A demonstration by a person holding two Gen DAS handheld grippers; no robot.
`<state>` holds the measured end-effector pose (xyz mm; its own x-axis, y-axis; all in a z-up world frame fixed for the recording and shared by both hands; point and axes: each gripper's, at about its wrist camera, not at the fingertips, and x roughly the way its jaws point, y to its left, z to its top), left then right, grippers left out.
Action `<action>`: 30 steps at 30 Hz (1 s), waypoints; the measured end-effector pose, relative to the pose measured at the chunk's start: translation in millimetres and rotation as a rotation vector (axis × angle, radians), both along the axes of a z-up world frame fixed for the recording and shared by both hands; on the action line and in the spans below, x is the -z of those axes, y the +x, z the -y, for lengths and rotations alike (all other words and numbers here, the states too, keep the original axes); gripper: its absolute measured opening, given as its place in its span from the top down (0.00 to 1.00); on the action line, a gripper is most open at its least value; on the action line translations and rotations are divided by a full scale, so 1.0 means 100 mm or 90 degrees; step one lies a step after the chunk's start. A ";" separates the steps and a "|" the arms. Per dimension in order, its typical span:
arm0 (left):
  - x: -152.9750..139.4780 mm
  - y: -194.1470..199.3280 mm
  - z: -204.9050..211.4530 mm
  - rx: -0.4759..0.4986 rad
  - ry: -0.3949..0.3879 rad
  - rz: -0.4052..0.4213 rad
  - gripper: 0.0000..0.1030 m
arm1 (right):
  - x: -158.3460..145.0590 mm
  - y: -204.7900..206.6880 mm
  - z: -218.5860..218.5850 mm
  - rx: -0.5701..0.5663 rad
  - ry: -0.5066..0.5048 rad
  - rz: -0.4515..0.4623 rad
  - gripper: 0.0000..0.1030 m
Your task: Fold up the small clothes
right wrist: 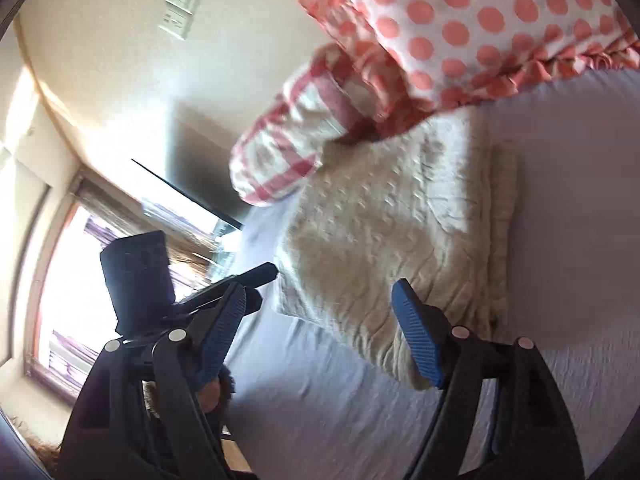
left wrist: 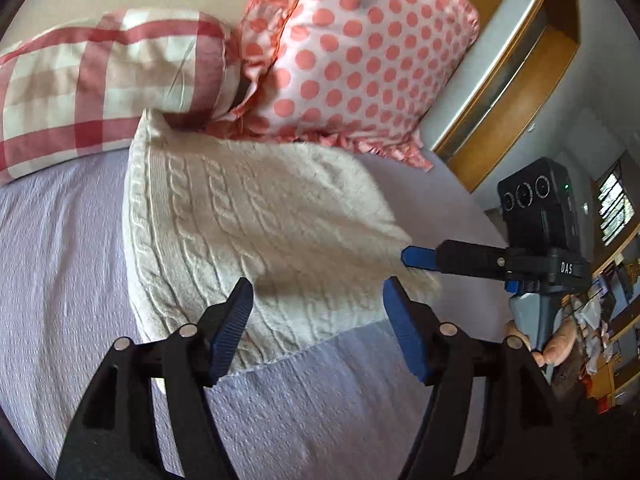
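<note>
- Work surface: a bed (left wrist: 60, 240) covered with a pale lavender textured bedspread.
- Task item: a cream cable-knit sweater (left wrist: 248, 232) lies folded into a compact rectangular bundle on the bedspread, near the head of the bed. In the right wrist view the same sweater (right wrist: 392, 232) shows a stacked folded edge along its right side.
- The far edge of the sweater touches or sits just under two pillows: a red-and-white checked pillow (left wrist: 100, 84) on the left and a white pillow with coral polka dots and a ruffled border (left wrist: 352, 52) on the right.
- Left hand-held gripper (left wrist: 318, 328): jaws spread wide, nothing between the blue pads. It hovers over the near edge of the sweater; contact with the fabric cannot be confirmed.
- Right hand-held gripper (right wrist: 320, 332): jaws spread wide, nothing held. It is positioned over the near corner of the sweater and the adjoining bedspread.
- In the left wrist view, the right hand-held gripper enters from the right side, one blue fingertip (left wrist: 416, 258) at the right corner of the sweater. Whether it touches cannot be determined.
- A wall-mounted control panel (right wrist: 182, 4) appears on the cream wall in the right wrist view.
- A wooden-framed window (right wrist: 60, 272) admits strong light at the left of the right wrist view.
</note>
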<state>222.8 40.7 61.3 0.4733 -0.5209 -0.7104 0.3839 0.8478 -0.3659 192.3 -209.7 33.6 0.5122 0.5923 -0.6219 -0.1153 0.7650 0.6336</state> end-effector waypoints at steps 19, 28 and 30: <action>0.37 -0.61 -0.34 -0.072 0.245 0.032 0.03 | 0.14 -0.76 -0.34 0.091 -0.341 0.035 0.01; 0.53 -0.54 -0.39 -0.087 0.266 -0.014 0.02 | 0.23 -0.78 -0.49 0.085 -0.415 0.017 0.01; 0.53 -0.53 -0.42 -0.097 0.267 -0.012 0.02 | 0.23 -0.76 -0.55 0.080 -0.451 0.010 0.01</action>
